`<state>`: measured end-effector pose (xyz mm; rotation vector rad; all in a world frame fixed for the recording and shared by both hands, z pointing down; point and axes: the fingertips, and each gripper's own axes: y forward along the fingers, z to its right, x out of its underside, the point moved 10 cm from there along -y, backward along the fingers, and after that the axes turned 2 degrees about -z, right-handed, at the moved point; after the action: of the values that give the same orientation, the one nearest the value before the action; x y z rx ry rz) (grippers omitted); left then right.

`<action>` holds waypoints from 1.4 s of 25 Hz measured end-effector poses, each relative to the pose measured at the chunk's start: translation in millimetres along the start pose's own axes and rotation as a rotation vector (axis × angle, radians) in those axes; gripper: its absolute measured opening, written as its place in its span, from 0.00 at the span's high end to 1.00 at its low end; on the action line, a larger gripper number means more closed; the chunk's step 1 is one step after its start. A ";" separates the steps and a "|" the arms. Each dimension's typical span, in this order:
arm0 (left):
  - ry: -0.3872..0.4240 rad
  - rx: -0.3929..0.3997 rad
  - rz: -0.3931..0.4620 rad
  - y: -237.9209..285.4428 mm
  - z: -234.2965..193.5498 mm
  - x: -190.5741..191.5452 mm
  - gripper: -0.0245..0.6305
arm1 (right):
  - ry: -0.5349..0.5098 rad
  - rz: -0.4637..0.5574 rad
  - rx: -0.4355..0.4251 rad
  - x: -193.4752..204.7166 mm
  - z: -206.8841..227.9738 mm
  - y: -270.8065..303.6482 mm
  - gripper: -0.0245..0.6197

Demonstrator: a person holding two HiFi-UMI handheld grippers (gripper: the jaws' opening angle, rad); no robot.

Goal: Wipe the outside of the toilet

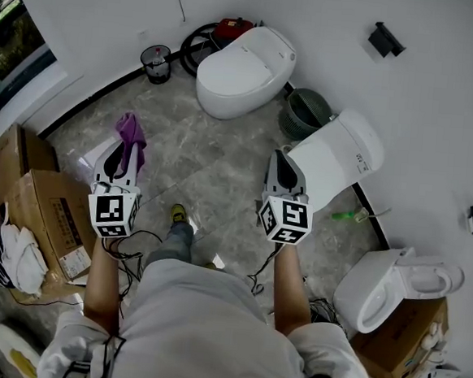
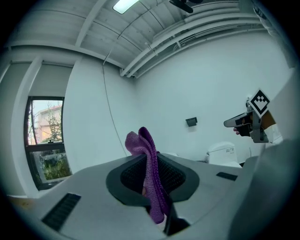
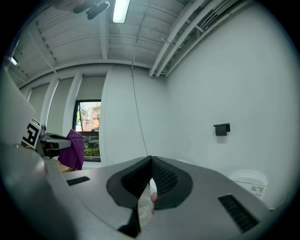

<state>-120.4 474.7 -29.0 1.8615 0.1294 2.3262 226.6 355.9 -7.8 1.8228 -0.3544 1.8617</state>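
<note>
My left gripper (image 1: 122,155) is shut on a purple cloth (image 1: 132,133) that sticks up from its tips and hangs over them. In the left gripper view the purple cloth (image 2: 151,178) runs down between the closed jaws. My right gripper (image 1: 284,158) is shut with nothing in it, its tips meeting in the right gripper view (image 3: 150,161). It hovers beside a white toilet (image 1: 337,155) that stands against the right wall. A second white toilet (image 1: 244,69) sits ahead by the far wall. Both grippers are held in the air, apart from either toilet.
A third toilet (image 1: 392,286) rests on a cardboard box at lower right. A green basket (image 1: 306,112) stands between the two far toilets, with a small black bin (image 1: 155,62) and a red device (image 1: 233,27) along the back wall. Cardboard boxes (image 1: 32,201) are at the left.
</note>
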 end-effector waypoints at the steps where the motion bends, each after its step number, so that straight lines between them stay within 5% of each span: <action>1: -0.002 0.005 -0.006 12.7 -8.5 1.9 0.86 | 0.004 -0.001 0.004 -1.7 -2.1 14.2 0.95; 17: -0.026 0.091 -0.038 180.3 -133.7 23.0 0.86 | 0.006 -0.038 0.093 -15.7 -43.3 190.3 0.95; 35: -0.027 0.173 -0.057 289.3 -140.8 52.5 0.86 | 0.020 -0.063 0.156 9.9 -12.6 273.0 0.95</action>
<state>-289.0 203.9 38.3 1.9387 0.3863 2.3163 73.6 135.4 45.2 1.8918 -0.1454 1.9093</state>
